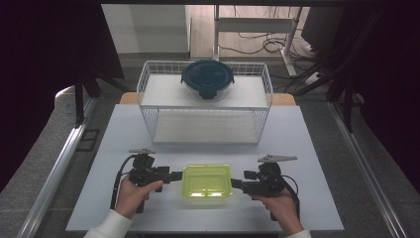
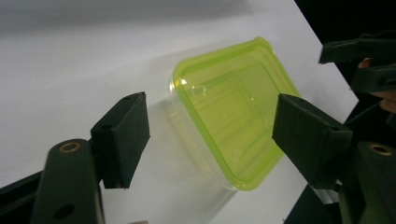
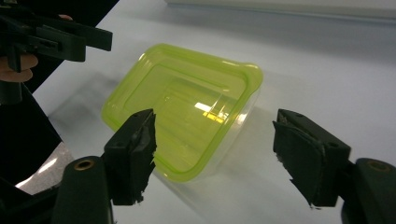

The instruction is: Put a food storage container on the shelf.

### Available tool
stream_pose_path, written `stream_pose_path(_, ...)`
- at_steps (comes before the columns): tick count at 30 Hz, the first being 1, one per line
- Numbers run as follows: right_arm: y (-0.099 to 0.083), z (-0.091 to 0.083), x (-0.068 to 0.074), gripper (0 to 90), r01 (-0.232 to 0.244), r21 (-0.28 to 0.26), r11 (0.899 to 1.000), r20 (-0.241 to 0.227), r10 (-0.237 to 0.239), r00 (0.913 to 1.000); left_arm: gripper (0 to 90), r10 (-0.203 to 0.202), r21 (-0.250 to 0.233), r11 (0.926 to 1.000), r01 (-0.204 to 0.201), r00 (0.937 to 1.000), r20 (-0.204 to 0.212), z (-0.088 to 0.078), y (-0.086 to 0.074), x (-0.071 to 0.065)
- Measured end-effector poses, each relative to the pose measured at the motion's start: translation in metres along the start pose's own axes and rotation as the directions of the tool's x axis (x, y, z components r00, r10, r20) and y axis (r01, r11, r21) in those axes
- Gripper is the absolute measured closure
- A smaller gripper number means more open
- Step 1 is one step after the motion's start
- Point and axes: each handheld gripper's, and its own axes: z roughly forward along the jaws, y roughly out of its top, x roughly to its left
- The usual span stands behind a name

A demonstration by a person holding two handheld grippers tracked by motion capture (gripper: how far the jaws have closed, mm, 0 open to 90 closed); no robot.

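Note:
A clear rectangular container with a yellow-green lid point(image 1: 207, 180) rests on the white table near its front edge. My left gripper point(image 1: 177, 176) points at its left end, jaws open; in the left gripper view the lid point(image 2: 233, 109) lies just beyond the open jaws, whose midpoint is the left gripper point(image 2: 211, 130). At the container's right end my right gripper point(image 1: 236, 184) stands open; the right gripper view has the lid point(image 3: 184, 107) ahead of the spread jaws of the right gripper point(image 3: 215, 147). Neither gripper holds anything.
A white wire rack point(image 1: 205, 102) stands at the back of the table. On its top shelf sits a round glass container with a dark blue lid point(image 1: 207, 78). The table's front edge lies just below the hands. Cables and a desk frame lie on the floor behind.

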Motion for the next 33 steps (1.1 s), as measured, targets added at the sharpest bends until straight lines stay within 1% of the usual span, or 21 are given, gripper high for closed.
stream_pose_path(4,0.001,0.01,-0.002,33.5,-0.033,0.022,0.999,-0.008,0.033,0.9994,29.1,-0.043,0.01,0.999,0.043,0.9987,0.027,0.005,-0.002,0.005)
stream_pose_path(5,0.002,0.015,-0.004,35.0,-0.041,0.029,0.999,-0.014,0.042,0.999,29.7,-0.041,0.017,0.999,0.041,0.999,0.018,0.007,-0.003,0.007)
stream_pose_path(8,0.004,0.02,-0.006,36.5,-0.058,0.032,0.998,-0.02,0.058,0.9981,31.1,-0.045,0.019,0.9988,0.045,0.9988,0.02,0.01,-0.004,0.007)
stream_pose_path(9,0.005,0.023,-0.008,38.0,-0.074,0.036,0.997,-0.03,0.075,0.9967,31.5,-0.047,0.024,0.9986,0.046,0.9986,0.024,0.011,-0.004,0.007)
stream_pose_path(10,0.005,0.023,-0.008,38.0,-0.074,0.036,0.997,-0.03,0.075,0.9967,31.5,-0.051,0.032,0.9982,0.05,0.9984,0.023,0.013,-0.005,0.007)
stream_pose_path(11,0.005,0.026,-0.01,39.1,-0.086,0.043,0.995,-0.032,0.088,0.9956,32.3,-0.064,0.034,0.9974,0.063,0.9975,0.028,0.017,-0.006,0.009)
stream_pose_path(12,0.005,0.026,-0.01,39.1,-0.086,0.043,0.995,-0.032,0.088,0.9956,32.8,-0.064,0.034,0.9974,0.063,0.9975,0.028,0.017,-0.006,0.009)
stream_pose_path(13,0.005,0.029,-0.011,39.6,-0.096,0.049,0.994,-0.032,0.098,0.9947,33.6,-0.078,0.035,0.9965,0.077,0.9961,0.042,0.019,-0.006,0.012)
stream_pose_path(16,0.004,0.033,-0.012,40.5,-0.105,0.062,0.993,-0.032,0.107,0.9937,35.3,-0.078,0.039,0.9964,0.076,0.996,0.045,0.02,-0.005,0.012)
stream_pose_path(17,0.001,0.036,-0.014,42.0,-0.118,0.07,0.991,-0.042,0.121,0.9917,36.1,-0.085,0.038,0.9958,0.083,0.995,0.052,0.021,-0.006,0.012)
stream_pose_path(18,0.001,0.036,-0.014,42.0,-0.118,0.07,0.991,-0.042,0.121,0.9917,36.7,-0.085,0.038,0.9958,0.083,0.995,0.052,0.021,-0.006,0.012)
stream_pose_path(19,-0.001,0.04,-0.015,43.3,-0.125,0.081,0.989,-0.042,0.128,0.9908,37.3,-0.097,0.043,0.9946,0.095,0.9935,0.06,0.023,-0.007,0.013)
stream_pose_path(20,-0.001,0.041,-0.016,44.0,-0.127,0.09,0.988,-0.044,0.131,0.9904,37.9,-0.097,0.043,0.9946,0.095,0.9935,0.06,0.023,-0.007,0.013)
stream_pose_path(21,-0.002,0.042,-0.016,44.9,-0.132,0.092,0.987,-0.048,0.137,0.9894,38.5,-0.102,0.053,0.9936,0.099,0.9927,0.063,0.025,-0.009,0.013)
stream_pose_path(22,-0.002,0.043,-0.017,45.7,-0.14,0.094,0.986,-0.048,0.145,0.9882,39.7,-0.108,0.058,0.9929,0.104,0.9917,0.07,0.026,-0.009,0.013)
stream_pose_path(24,-0.003,0.043,-0.018,47.3,-0.151,0.094,0.984,-0.049,0.156,0.9865,42.3,-0.105,0.059,0.9931,0.101,0.9923,0.066,0.026,-0.009,0.013)
stream_pose_path(26,-0.004,0.044,-0.018,48.5,-0.151,0.097,0.984,-0.051,0.157,0.9864,44.2,-0.107,0.06,0.9929,0.103,0.992,0.067,0.027,-0.009,0.014)
stream_pose_path(27,-0.004,0.044,-0.018,50.1,-0.154,0.1,0.983,-0.055,0.16,0.9855,45.2,-0.106,0.073,0.9921,0.102,0.9925,0.061,0.028,-0.01,0.014)
stream_pose_path(30,-0.005,0.045,-0.019,51.1,-0.16,0.103,0.982,-0.059,0.167,0.9842,48.0,-0.113,0.085,0.9906,0.107,0.9911,0.071,0.031,-0.011,0.014)
stream_pose_path(31,-0.006,0.046,-0.02,53.0,-0.166,0.107,0.98,-0.057,0.173,0.9833,49.3,-0.122,0.097,0.9887,0.115,0.9893,0.079,0.034,-0.011,0.014)
stream_pose_path(33,-0.006,0.047,-0.021,57.1,-0.179,0.108,0.978,-0.065,0.187,0.9803,56.1,-0.135,0.109,0.9863,0.124,0.9863,0.096,0.038,-0.011,0.013)
